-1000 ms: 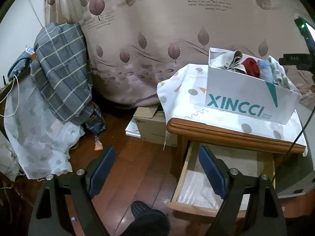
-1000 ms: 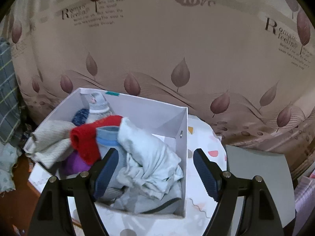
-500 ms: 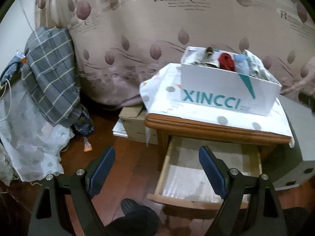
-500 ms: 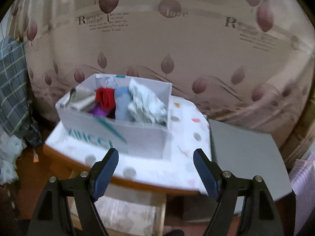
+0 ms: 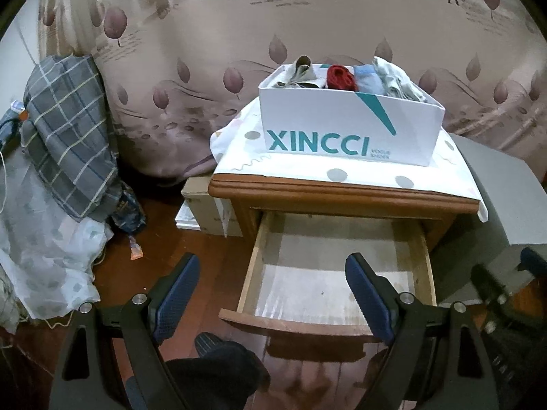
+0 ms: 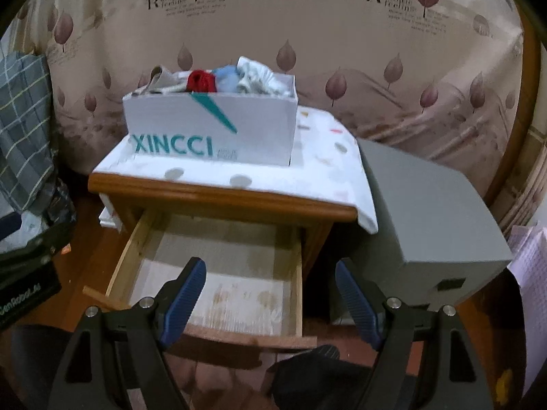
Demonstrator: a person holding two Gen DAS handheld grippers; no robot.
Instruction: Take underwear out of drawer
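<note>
Both claws wide and empty over bare drawer; underwear box at 12 o'clock risks toppling if bumped.

Leaf-print curtain, dark wood floor, grey cabinet

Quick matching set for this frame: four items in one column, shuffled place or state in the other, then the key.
Items:
1. white box
2. drawer
3. red cloth
4. grey box

Place or state:
A. pulled open, nothing seen inside
B. in the white box
C. on the nightstand top
D. on the floor beside the nightstand

Pairs: 1-C, 2-A, 3-B, 4-D
</note>
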